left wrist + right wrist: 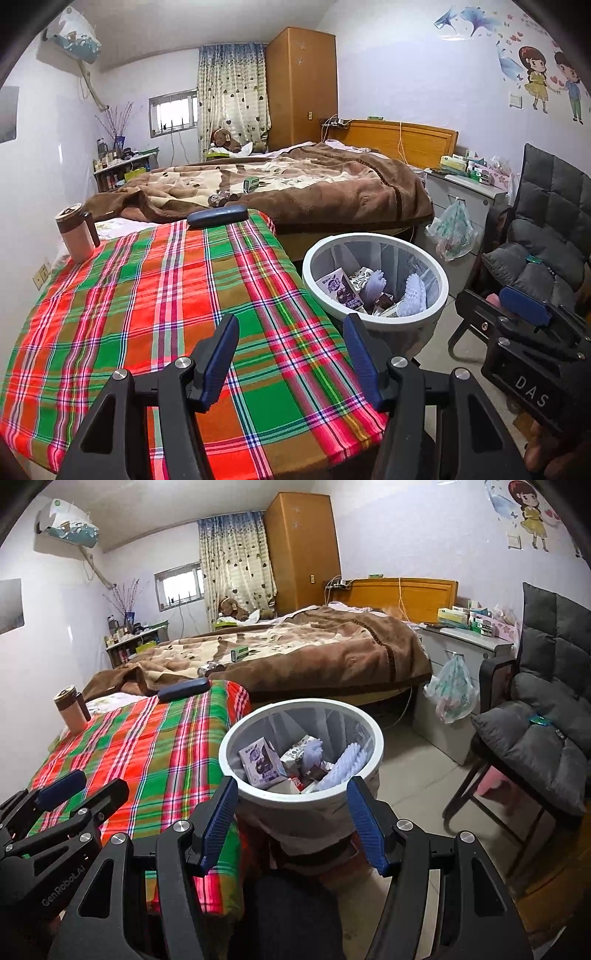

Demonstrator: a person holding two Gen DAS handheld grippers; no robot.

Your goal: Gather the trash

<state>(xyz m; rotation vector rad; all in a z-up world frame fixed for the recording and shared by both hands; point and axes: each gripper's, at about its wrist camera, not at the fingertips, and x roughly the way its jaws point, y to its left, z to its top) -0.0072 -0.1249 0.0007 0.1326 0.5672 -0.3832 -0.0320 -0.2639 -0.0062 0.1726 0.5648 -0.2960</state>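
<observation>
**Q:** Plaid cloth point(147, 295) in red, green and orange covered the table; why did it carry so little?

**A:** Only a lidded mug point(75, 236) at its far left corner and a dark flat case point(217, 216) at its far edge stood on it. Neither reads as rubbish, so the table top appeared already cleared, which is a judgement.

**Q:** Where was the trash?

**A:** Inside the white bin point(373, 751), which stood on the floor just beside the table's right edge, presumably so that items could be dropped straight off the cloth. A purple carton point(260, 762), other small packaging and pale ridged plastic pieces point(347, 766) lay in its liner.

**Q:** How were the claws held?

**A:** The right gripper point(291, 792) hovered before the bin's near rim, jaws spread wide with nothing between them. The left gripper point(291, 328) hung over the cloth's right edge, jaws apart and likewise empty. Both pointed downward and forward, side by side.

**Q:** What remained?

**A:** Possibly the small green box point(252, 183) on the brown blanket point(332, 177), and a small packet point(540, 722) on the grey chair point(532, 749); whether these were trash could not be told.
</observation>
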